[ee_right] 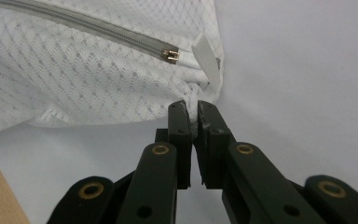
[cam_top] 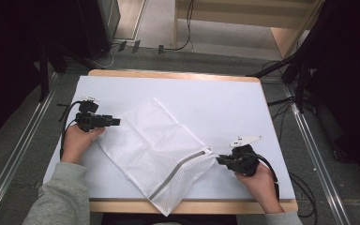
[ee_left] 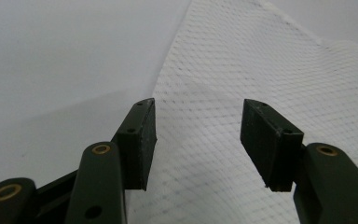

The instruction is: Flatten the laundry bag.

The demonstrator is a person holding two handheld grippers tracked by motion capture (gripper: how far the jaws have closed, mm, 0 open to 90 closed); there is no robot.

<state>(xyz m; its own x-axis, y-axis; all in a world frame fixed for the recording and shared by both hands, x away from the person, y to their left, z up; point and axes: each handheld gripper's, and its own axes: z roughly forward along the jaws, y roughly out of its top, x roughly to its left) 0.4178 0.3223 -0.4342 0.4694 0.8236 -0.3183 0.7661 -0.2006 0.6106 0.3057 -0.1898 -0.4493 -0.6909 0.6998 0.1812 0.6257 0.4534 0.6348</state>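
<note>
The mesh bag (cam_top: pixel 157 147) lies slantwise mid-table (cam_top: pixel 225 103), one corner overhanging the near edge, left claw (cam_top: pixel 117 122) at its left corner, right claw (cam_top: pixel 218 160) at its right.

Lab: floor rails (cam_top: pixel 9 173), cables (cam_top: pixel 304 187), white-covered table (cam_top: pixel 225 103).

White-topped table (cam_top: pixel 225 101) w/ mesh bag (cam_top: pixel 157 147) flat on it
</note>
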